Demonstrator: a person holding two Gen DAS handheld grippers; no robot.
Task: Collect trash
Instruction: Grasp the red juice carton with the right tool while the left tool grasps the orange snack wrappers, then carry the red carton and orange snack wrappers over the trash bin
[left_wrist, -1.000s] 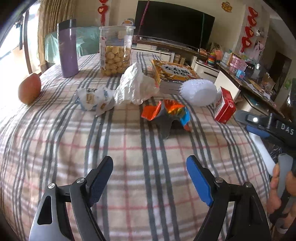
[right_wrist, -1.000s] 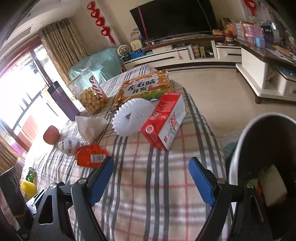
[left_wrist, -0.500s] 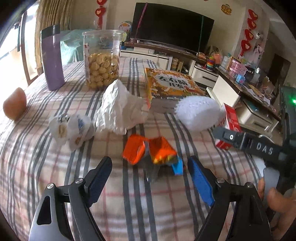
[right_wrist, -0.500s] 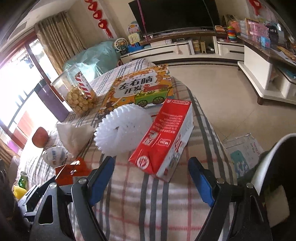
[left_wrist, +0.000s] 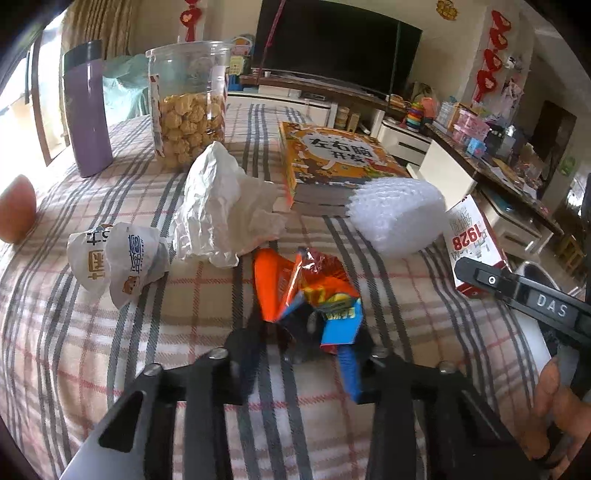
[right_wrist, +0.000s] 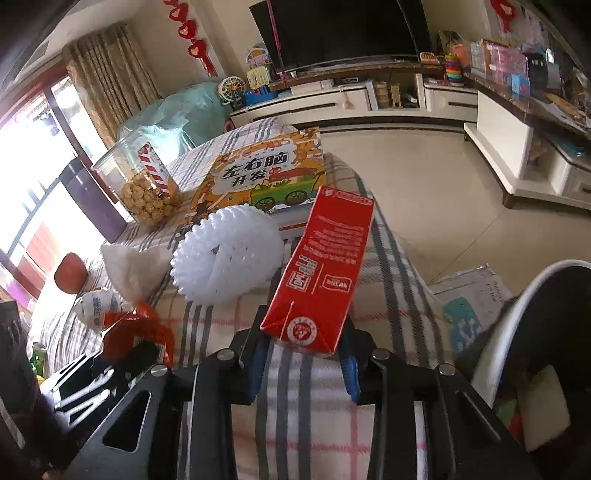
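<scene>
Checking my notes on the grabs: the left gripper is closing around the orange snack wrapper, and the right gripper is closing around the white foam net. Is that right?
Not quite. The left gripper does bracket the orange snack wrapper, but the right gripper brackets the red carton, not the white foam net, which lies beside it, as the right wrist view shows.

A clear jar of puffed snacks (left_wrist: 189, 107) is seen beside a purple tumbler (left_wrist: 88, 110) on the plaid tablecloth (left_wrist: 74, 332). An orange children's book (left_wrist: 332, 162) is laid near the television (left_wrist: 336, 44).
</scene>
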